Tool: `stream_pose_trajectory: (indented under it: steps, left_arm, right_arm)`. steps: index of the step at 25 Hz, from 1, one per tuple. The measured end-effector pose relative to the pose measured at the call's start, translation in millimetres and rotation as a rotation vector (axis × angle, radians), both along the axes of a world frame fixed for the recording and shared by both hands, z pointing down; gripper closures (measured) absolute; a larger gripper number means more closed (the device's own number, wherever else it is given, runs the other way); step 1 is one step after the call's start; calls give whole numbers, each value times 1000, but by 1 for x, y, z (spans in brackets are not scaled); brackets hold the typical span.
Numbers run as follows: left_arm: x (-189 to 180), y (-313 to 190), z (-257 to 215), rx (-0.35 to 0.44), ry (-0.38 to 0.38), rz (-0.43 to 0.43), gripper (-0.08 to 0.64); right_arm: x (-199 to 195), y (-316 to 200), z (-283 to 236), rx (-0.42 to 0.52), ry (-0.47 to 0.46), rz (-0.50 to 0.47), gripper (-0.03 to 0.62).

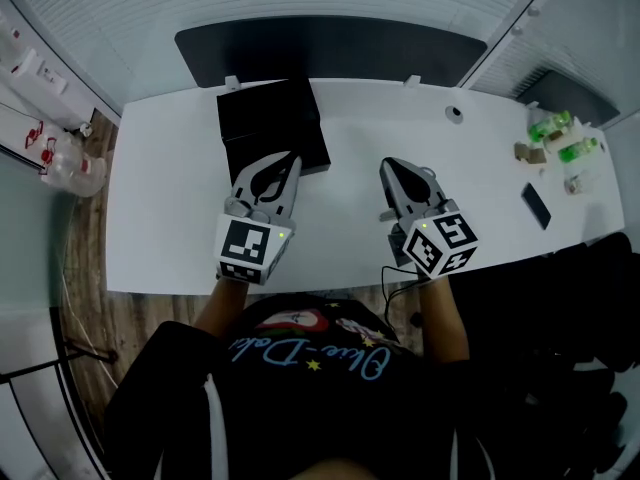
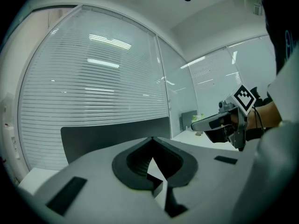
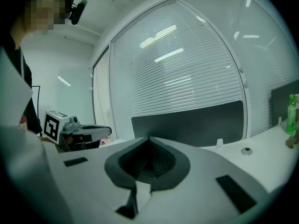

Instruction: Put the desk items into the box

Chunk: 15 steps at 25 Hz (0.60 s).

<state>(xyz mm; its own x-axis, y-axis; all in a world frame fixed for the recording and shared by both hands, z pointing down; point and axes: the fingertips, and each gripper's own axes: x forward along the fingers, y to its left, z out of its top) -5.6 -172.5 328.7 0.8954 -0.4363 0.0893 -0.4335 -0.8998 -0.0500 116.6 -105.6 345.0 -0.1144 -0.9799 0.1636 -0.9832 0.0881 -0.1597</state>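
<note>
A black box [image 1: 272, 118] stands at the back left of the white desk [image 1: 170, 218]. Far right on the desk lie two green bottles [image 1: 553, 126], small brown pieces [image 1: 530, 153] and a flat black item [image 1: 536, 205]. My left gripper [image 1: 292, 158] hangs over the box's near edge, shut and empty; its own view shows the tips [image 2: 152, 139] meeting. My right gripper [image 1: 388, 165] floats over the bare desk middle, also shut with nothing in it [image 3: 149, 138]. Each gripper sees the other level beside it. One green bottle [image 3: 292, 113] shows at the right gripper view's edge.
A dark panel [image 1: 330, 48] runs behind the desk's far edge, with blinds and glass walls beyond. A round grommet [image 1: 455, 114] sits at the back right. Red-and-white clutter [image 1: 60, 158] lies on the floor at left. A cable [image 1: 395, 278] hangs at the near edge.
</note>
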Motion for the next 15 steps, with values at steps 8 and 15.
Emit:
stream_pose_trajectory:
  steps: [8,15]
  left_arm:
    - [7,25,11,5,-10,84,552]
    - [15,46,16,-3,-17,133,552]
  right_arm:
    - [1,38,2,-14,38,61,584]
    - [2,67,7,-49,112,111,583]
